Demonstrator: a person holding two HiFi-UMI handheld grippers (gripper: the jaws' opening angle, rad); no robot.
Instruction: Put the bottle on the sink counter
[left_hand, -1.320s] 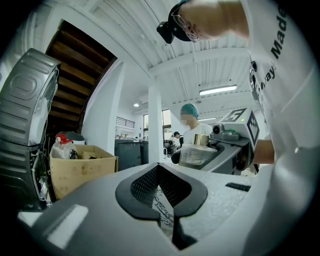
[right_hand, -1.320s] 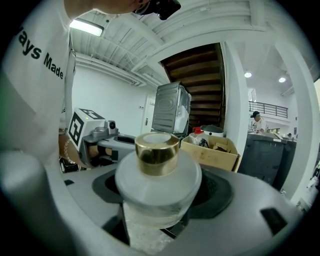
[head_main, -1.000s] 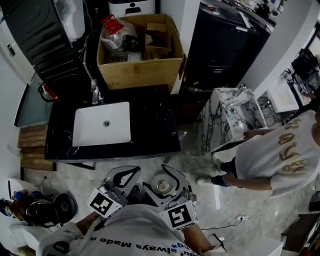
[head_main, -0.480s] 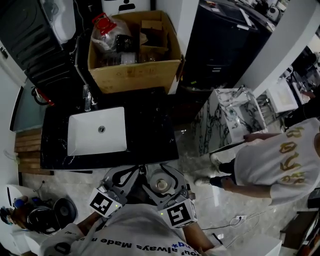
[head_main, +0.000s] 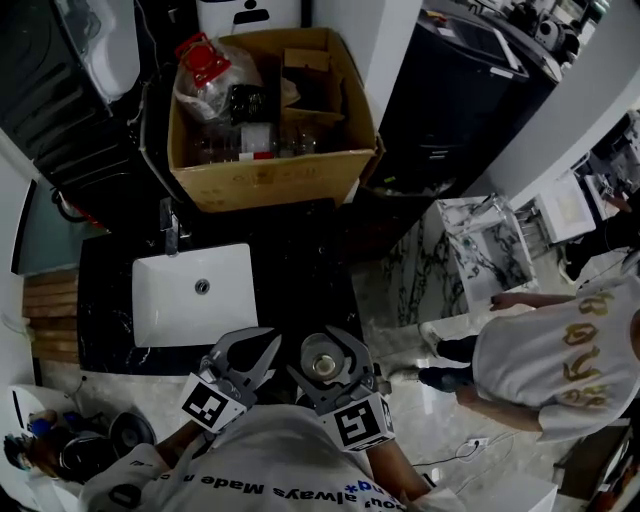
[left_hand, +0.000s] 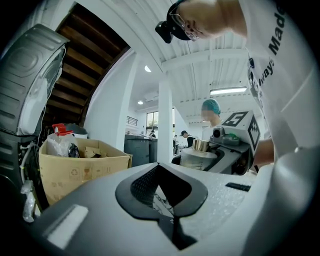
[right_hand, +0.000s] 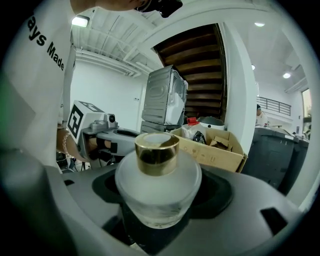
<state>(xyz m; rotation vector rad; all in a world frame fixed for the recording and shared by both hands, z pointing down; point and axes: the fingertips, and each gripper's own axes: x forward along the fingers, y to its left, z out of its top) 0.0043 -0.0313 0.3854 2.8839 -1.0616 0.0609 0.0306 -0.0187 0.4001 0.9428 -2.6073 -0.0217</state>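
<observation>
An open hall staged as a washroom — black marble worktop (head_main: 300, 262) with a white sink (head_main: 195, 297), a cluttered cardboard box (head_main: 262, 182) behind, a wooden staircase (right_hand: 192, 54) overhead.

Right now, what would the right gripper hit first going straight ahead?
Probably the cardboard box beyond the sink counter; the right gripper, holding the bottle, seems to point over it, though depth is unclear.

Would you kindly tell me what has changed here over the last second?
The person has moved toward the sink counter: both grippers, earlier over the floor, now reach its front edge. The bystander in the white shirt now shows lower in the head view. Unchanged: the right gripper stays shut on the bottle, and the left gripper stays shut and empty.
</observation>
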